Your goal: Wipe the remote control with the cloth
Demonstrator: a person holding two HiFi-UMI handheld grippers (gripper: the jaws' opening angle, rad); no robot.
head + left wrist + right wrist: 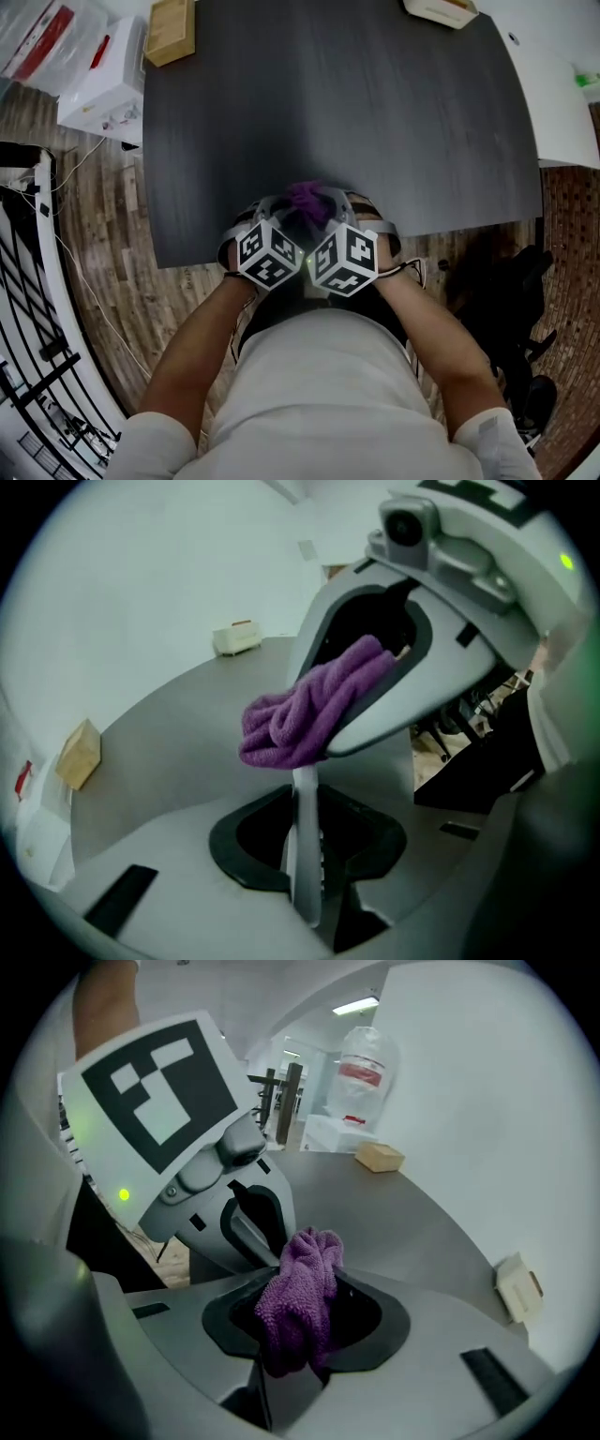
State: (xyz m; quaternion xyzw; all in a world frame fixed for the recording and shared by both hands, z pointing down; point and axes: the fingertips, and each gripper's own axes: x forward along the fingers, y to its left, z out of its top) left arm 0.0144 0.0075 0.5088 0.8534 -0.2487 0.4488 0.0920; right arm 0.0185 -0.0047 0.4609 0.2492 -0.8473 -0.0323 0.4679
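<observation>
The slim light-grey remote control (302, 799) is held edge-on between the narrowly set jaws of the left gripper (306, 855). The crumpled purple terry cloth (298, 1297) is clamped in the right gripper (295, 1340). Both grippers are positioned side by side over the near edge of the dark grey worktop (375, 122). The cloth is at the remote control's tip; contact cannot be confirmed.

Far end of remote (305, 846) hidden by cloth (309, 710); jaws not vis. in head view.
</observation>
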